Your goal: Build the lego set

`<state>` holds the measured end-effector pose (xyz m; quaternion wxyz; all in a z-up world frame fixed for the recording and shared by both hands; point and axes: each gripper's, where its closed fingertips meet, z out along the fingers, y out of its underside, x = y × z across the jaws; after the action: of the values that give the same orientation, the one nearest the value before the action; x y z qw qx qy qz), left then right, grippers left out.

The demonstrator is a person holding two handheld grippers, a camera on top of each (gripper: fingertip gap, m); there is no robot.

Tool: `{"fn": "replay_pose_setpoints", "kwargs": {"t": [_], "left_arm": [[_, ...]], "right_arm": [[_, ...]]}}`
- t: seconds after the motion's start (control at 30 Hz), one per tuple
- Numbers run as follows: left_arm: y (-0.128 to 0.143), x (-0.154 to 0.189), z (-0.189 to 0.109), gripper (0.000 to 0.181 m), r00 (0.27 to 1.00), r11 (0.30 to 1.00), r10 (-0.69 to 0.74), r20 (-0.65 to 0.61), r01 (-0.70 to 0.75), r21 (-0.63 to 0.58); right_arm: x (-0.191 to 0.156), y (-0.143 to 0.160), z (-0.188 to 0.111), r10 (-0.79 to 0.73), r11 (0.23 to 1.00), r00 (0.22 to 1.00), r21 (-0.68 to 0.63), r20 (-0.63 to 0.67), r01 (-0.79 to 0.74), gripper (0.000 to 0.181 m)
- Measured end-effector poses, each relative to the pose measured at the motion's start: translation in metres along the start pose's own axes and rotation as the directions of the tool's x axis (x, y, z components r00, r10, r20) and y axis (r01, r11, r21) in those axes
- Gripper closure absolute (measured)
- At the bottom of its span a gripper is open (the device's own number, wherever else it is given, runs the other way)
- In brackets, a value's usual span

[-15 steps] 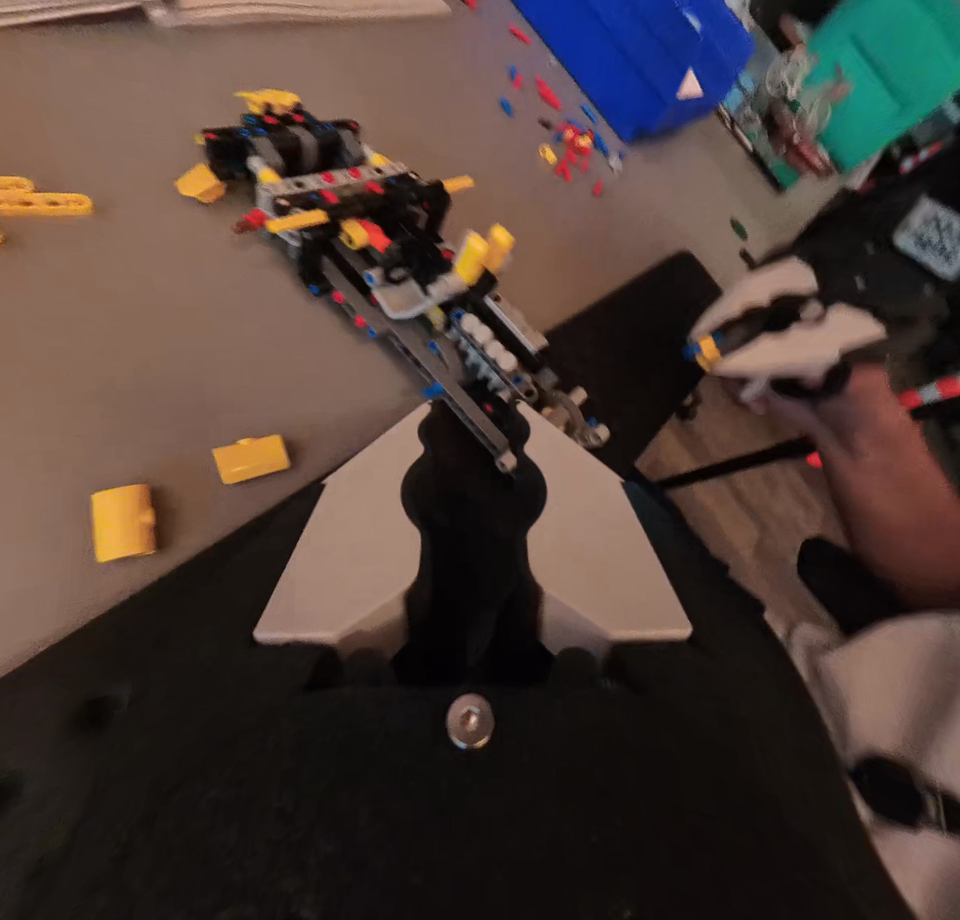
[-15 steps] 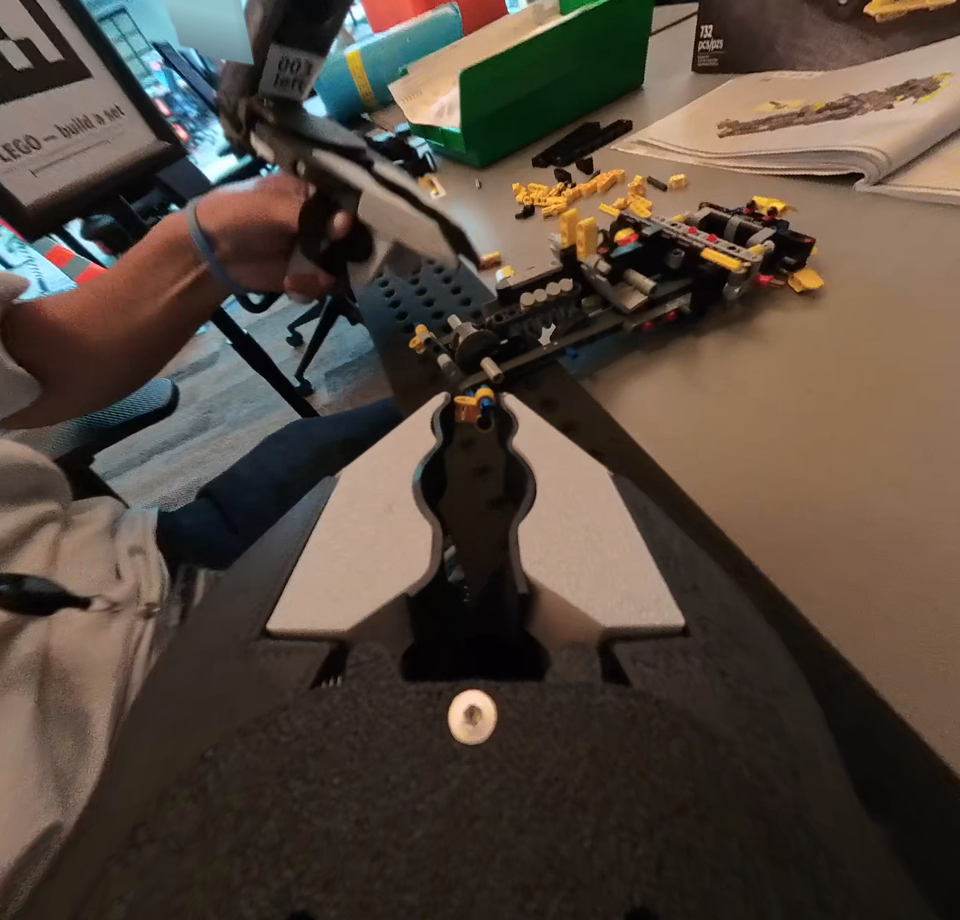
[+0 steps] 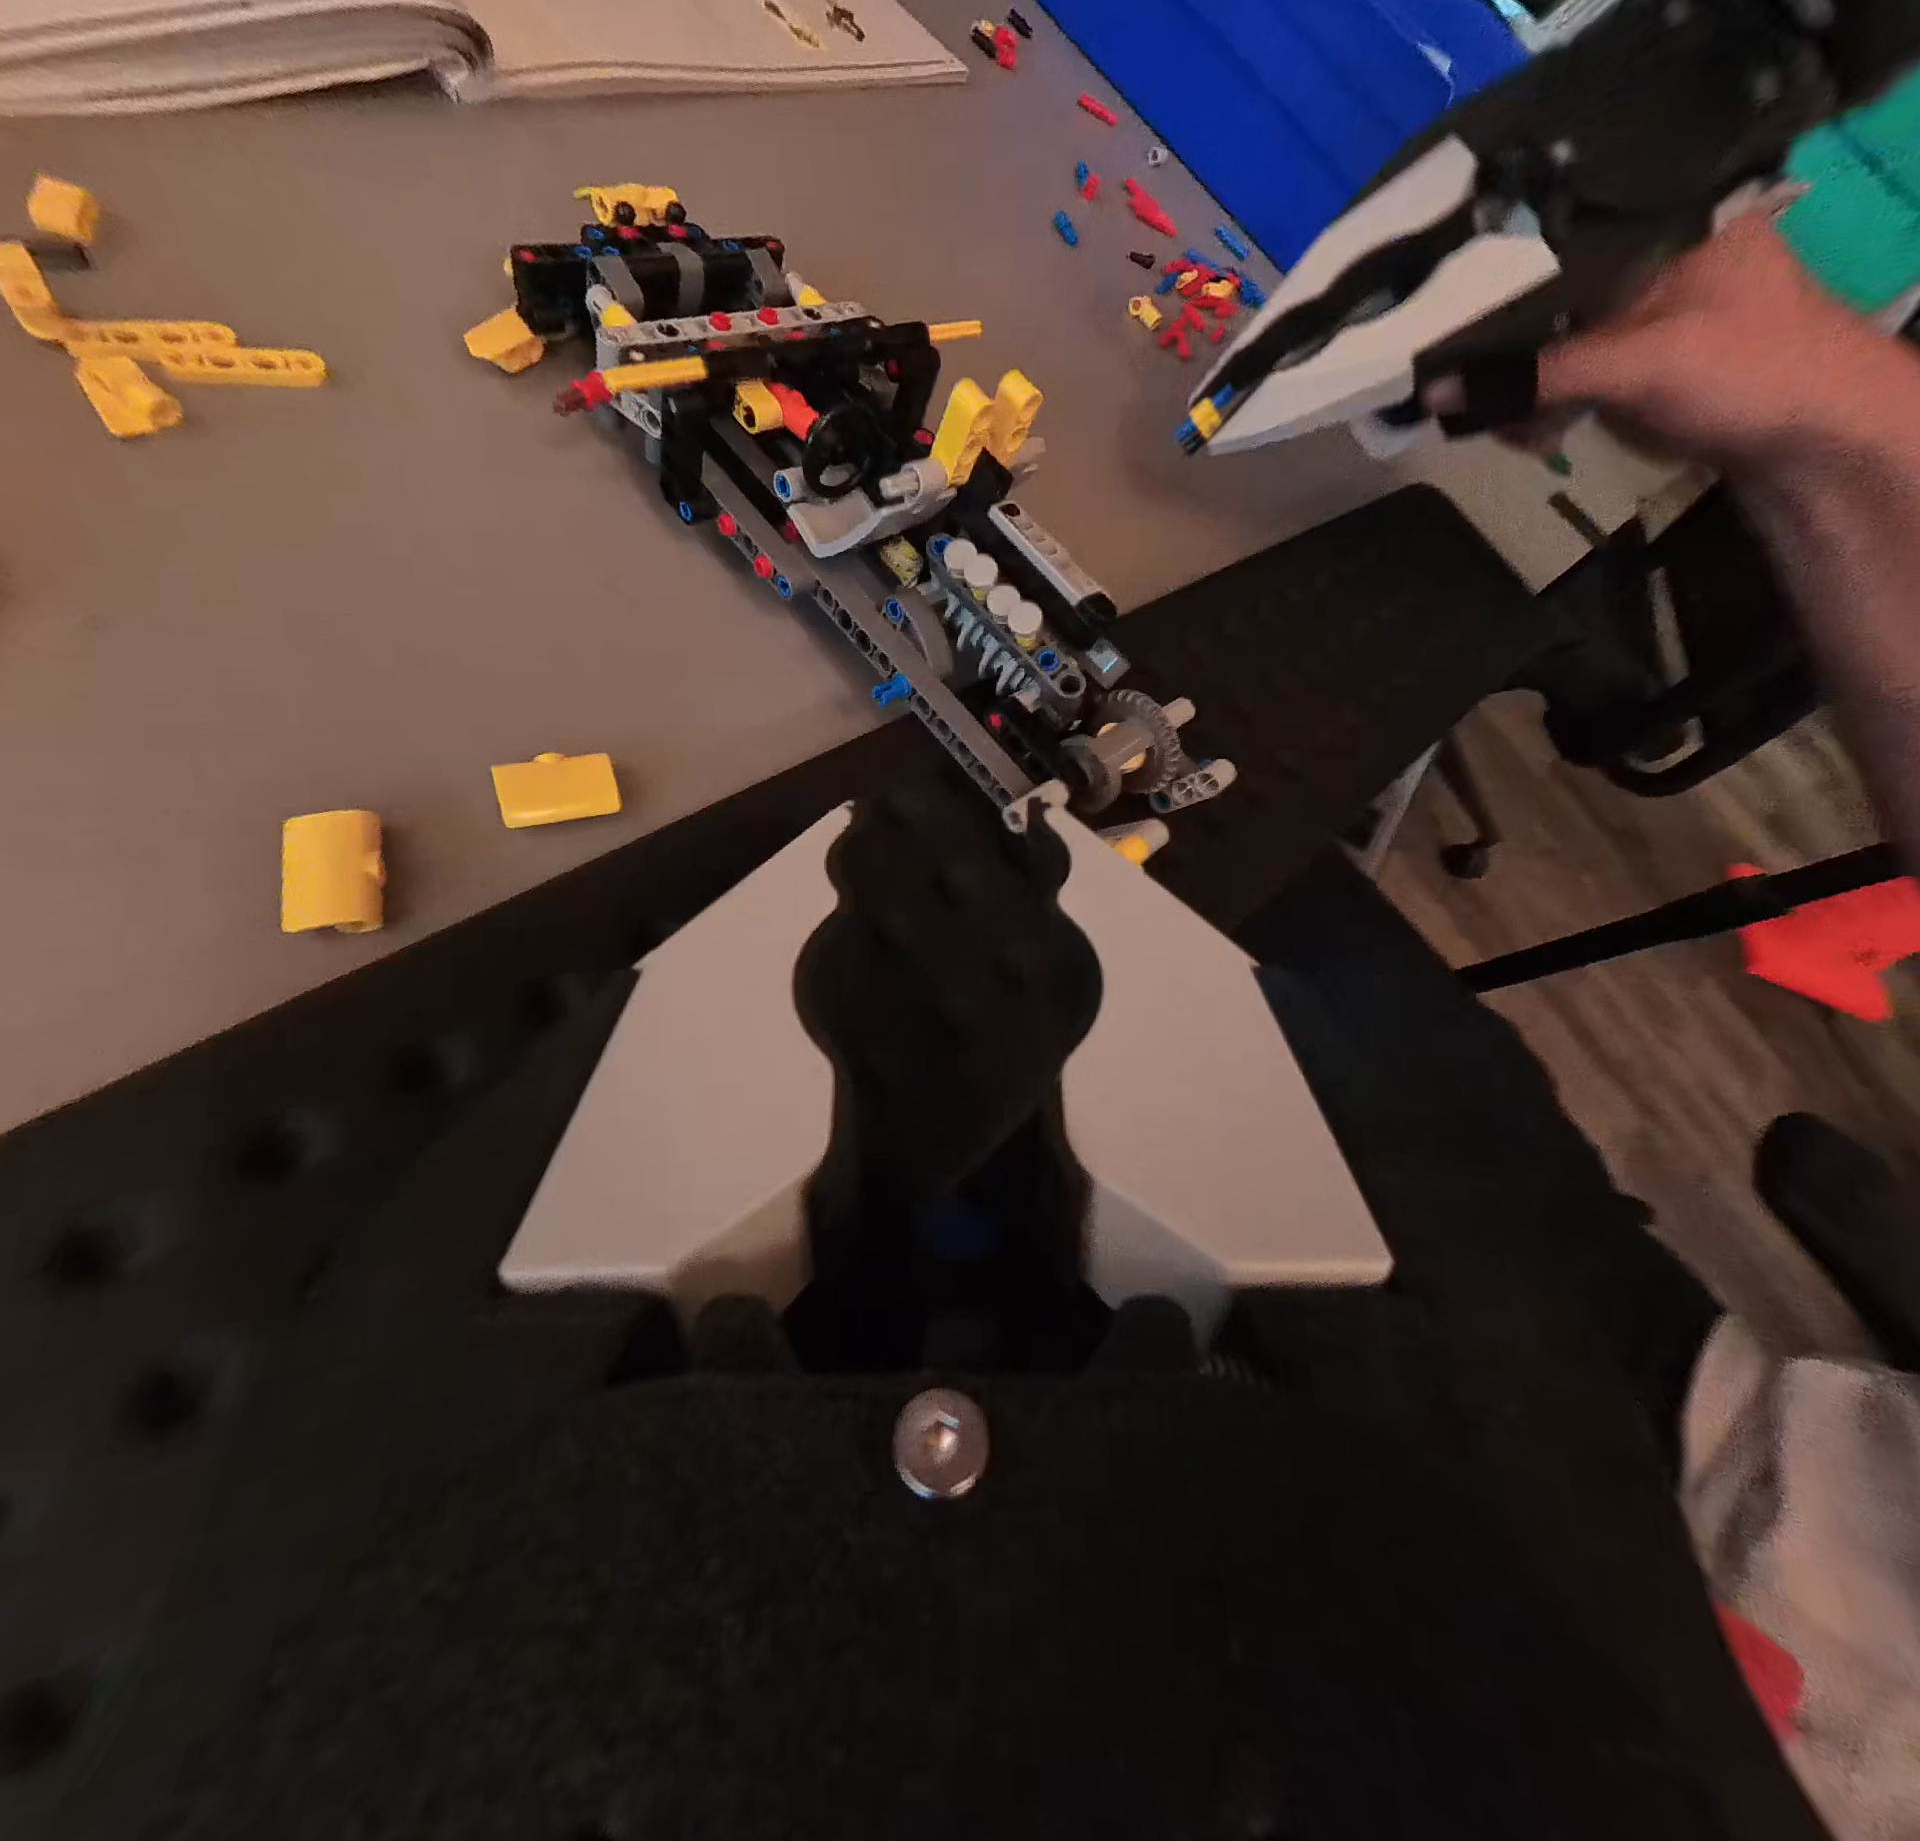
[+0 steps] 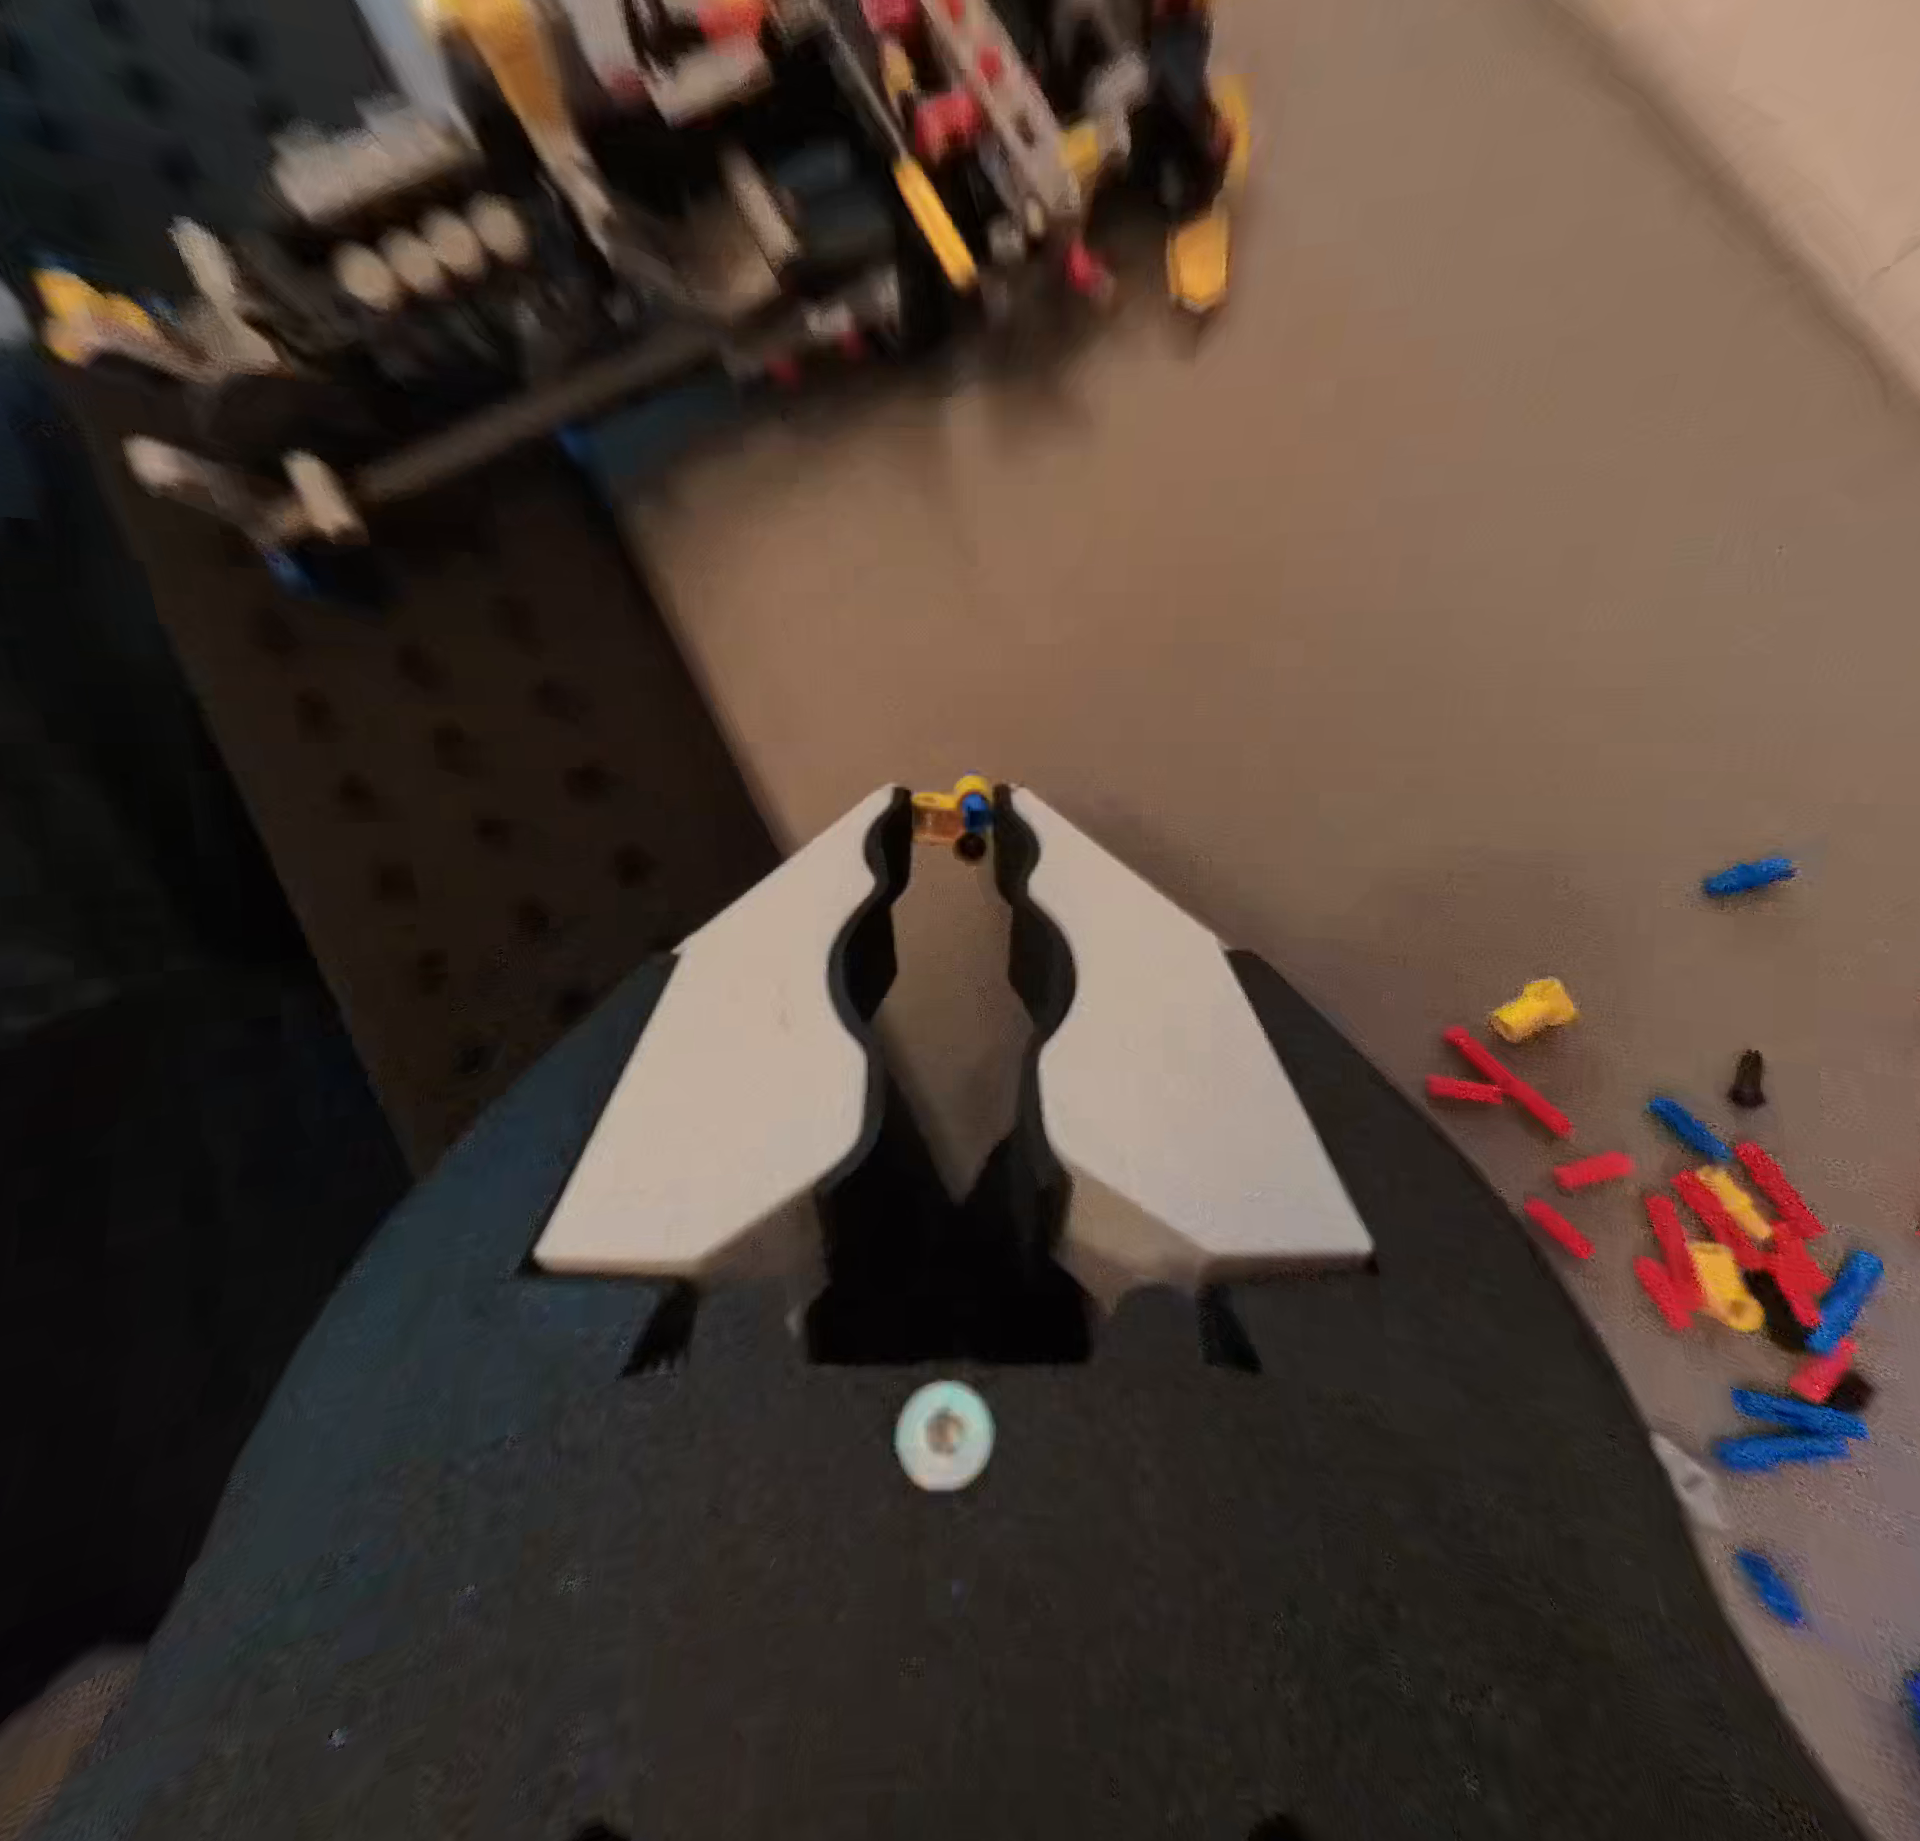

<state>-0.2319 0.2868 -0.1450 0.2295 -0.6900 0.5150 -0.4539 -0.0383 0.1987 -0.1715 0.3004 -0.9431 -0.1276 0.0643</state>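
The long lego car chassis, black and grey with yellow and red parts, lies on the grey table, and its rear gear end overhangs onto a black perforated board. My left gripper sits just short of that rear end with its fingertips apart and nothing clearly between them. My right gripper is shut on a small yellow and blue connector piece and hovers over the table right of the chassis, which is blurred. It also shows in the left wrist view.
A pile of red and blue pins lies right of my right gripper, in front of a blue bin. Yellow panels and yellow beams lie to the left. An open instruction booklet lies at the back. A chair stands past the edge.
My right gripper has swung with its small piece from beside the chassis' rear end up over the table near the pin pile. My left gripper stays at the rear end.
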Motion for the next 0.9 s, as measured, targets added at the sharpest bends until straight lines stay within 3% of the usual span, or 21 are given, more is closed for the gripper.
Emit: {"fn": "replay_pose_setpoints", "kwargs": {"t": [0.1, 0.2, 0.3, 0.43, 0.5, 0.57, 0.7, 0.83, 0.9], "left_arm": [[0.003, -0.001, 0.008, 0.149, 0.998, 0.998, 0.064, 0.019, -0.064, 0.021], [0.009, 0.016, 0.018, 0.149, 0.995, 0.995, 0.096, -0.037, -0.094, 0.045], [0.017, 0.033, 0.024, 0.149, 0.985, 0.983, 0.171, -0.037, -0.168, 0.077], [0.026, 0.039, 0.024, 0.148, 0.938, 0.934, 0.346, 0.041, -0.348, 0.086], [0.025, 0.031, 0.024, 0.146, 0.904, 0.904, 0.413, 0.109, -0.422, 0.068], [0.025, 0.029, 0.026, 0.146, 0.910, 0.912, 0.401, 0.109, -0.408, 0.049], [0.025, 0.036, 0.031, 0.147, 0.911, 0.911, 0.406, 0.078, -0.410, 0.043], [0.025, 0.030, 0.033, 0.156, 0.881, 0.887, 0.457, 0.122, -0.461, 0.014], [0.023, 0.029, 0.035, 0.160, 0.884, 0.890, 0.452, 0.122, -0.456, 0.008]], "right_arm": [[0.018, 0.010, 0.006, -0.061, 0.985, 0.996, -0.160, 0.058, 0.070, 0.166], [0.029, 0.022, 0.016, -0.103, 0.962, 0.988, -0.240, 0.118, 0.129, 0.165], [0.034, 0.022, 0.025, -0.152, 0.967, 0.978, -0.183, 0.144, 0.177, 0.163], [0.031, 0.007, 0.017, -0.196, 0.977, 0.966, -0.056, 0.166, 0.207, 0.144], [0.033, -0.023, 0.008, -0.244, 0.969, 0.959, 0.064, 0.142, 0.237, 0.144], [0.020, -0.059, 0.008, -0.290, 0.947, 0.942, 0.193, 0.168, 0.257, 0.146], [0.004, -0.088, 0.049, -0.390, 0.910, 0.909, 0.217, 0.151, 0.354, 0.137], [-0.007, -0.094, 0.074, -0.379, 0.911, 0.907, 0.243, 0.183, 0.332, 0.156], [-0.004, -0.100, 0.079, -0.371, 0.905, 0.919, 0.272, 0.130, 0.327, 0.173]]}}
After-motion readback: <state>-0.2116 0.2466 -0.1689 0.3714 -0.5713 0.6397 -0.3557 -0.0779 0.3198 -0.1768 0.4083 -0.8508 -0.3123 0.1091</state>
